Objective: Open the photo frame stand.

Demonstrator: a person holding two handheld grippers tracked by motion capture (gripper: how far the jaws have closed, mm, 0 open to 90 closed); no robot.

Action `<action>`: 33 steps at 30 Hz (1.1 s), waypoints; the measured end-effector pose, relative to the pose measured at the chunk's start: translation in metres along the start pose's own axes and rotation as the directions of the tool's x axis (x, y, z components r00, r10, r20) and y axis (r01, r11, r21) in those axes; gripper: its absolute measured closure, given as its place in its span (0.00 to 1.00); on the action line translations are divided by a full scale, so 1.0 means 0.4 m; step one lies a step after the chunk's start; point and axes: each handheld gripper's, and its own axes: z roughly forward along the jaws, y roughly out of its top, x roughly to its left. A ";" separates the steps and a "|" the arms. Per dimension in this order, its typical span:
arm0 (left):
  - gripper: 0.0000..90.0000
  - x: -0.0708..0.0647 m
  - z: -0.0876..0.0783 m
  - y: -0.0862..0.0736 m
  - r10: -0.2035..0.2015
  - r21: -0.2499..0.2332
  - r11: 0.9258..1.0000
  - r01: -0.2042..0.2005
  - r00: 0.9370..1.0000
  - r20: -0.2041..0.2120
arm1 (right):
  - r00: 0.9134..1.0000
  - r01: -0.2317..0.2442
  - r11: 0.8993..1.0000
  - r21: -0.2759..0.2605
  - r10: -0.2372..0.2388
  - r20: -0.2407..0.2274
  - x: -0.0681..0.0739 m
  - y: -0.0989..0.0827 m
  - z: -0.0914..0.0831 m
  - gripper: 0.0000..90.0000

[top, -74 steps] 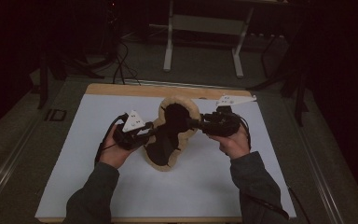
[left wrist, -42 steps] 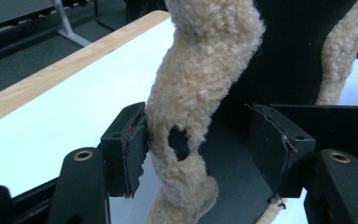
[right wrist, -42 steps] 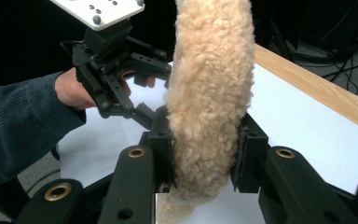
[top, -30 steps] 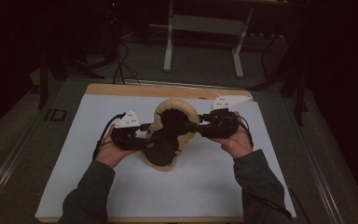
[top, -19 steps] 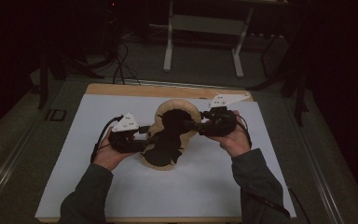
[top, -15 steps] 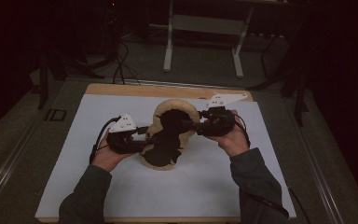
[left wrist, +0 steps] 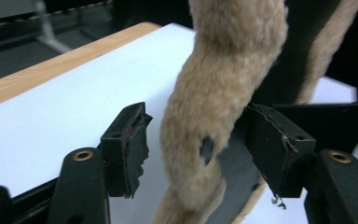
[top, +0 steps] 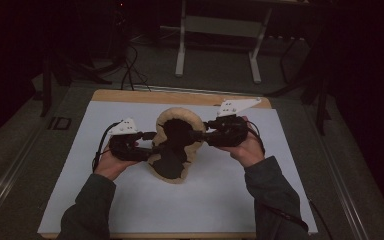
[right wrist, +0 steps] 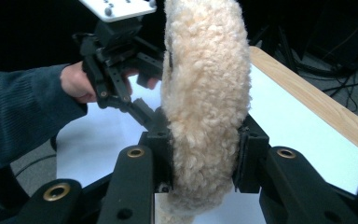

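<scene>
Item: fleece-lined garment piece (top: 176,145), tan woolly pile outside, black fabric inside; looks like a hood or collar section, exact kind hard to tell. Location: held upright over the middle of the white sheet (top: 105,200) that covers the counter (top: 130,96), its lower edge touching or just above the sheet, between the two claws.

Left claw (top: 152,149): jaws spread and just lately opening; in the left gripper view the rolled fleece edge (left wrist: 214,116) stands between the pads, the left pad (left wrist: 126,144) clear of it, the right pad (left wrist: 272,144) close against the black lining. Not a pinch.

Right claw (top: 196,135): pressed onto the thick fleece rim (right wrist: 205,93), both pads sunk into the pile in the right gripper view; jaws lately closing further. This claw carries the piece.

Handling, judged: light, soft and limp; droops wherever it is unsupported. The pile compresses, so a grip feels firm only after the jaws sink well in. Not fragile, not slippery; the fleece gives good friction, the smooth black lining less.

Where to take hold, judged: on the thick rolled rim, pads across its full thickness. Two holds set apart along the rim keep it spread; a single hold lets it fold
</scene>
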 end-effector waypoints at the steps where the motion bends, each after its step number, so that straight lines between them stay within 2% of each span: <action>1: 0.42 0.002 0.004 0.000 0.000 -0.001 1.000 0.000 1.000 0.017 | 1.000 0.006 1.000 0.002 -0.006 -0.004 0.001 0.000 -0.001 0.73; 3: 0.38 0.003 0.010 0.000 0.003 0.004 1.000 -0.004 0.999 0.032 | 1.000 0.011 1.000 0.001 -0.011 -0.009 0.002 0.000 -0.001 0.73; 5: 0.36 0.003 0.030 -0.003 0.002 0.026 1.000 -0.004 0.997 0.077 | 0.999 0.032 0.999 0.004 -0.032 -0.020 0.006 0.002 -0.001 0.73; 8: 0.40 0.006 0.034 -0.006 -0.007 0.029 1.000 0.004 0.994 0.108 | 0.999 0.044 0.999 0.019 -0.044 -0.018 0.008 0.003 -0.004 0.73; 10: 0.45 -0.001 0.036 -0.004 0.015 0.045 0.999 -0.019 0.996 0.086 | 0.999 0.043 0.999 0.025 -0.043 0.000 0.006 0.001 -0.006 0.71; 14: 0.52 -0.013 0.033 -0.002 0.033 0.048 0.998 -0.036 0.998 0.056 | 0.998 0.021 0.999 0.035 -0.023 0.058 -0.003 -0.004 -0.005 0.66; 21: 0.61 -0.041 0.024 -0.001 0.084 0.060 0.995 -0.085 0.996 0.016 | 0.995 -0.026 0.999 0.033 0.022 0.095 -0.015 -0.012 0.000 0.56; 33: 0.73 -0.067 -0.001 -0.012 0.129 0.056 0.990 -0.130 0.991 0.021 | 0.995 -0.063 0.998 0.013 0.062 0.083 -0.021 -0.012 0.014 0.42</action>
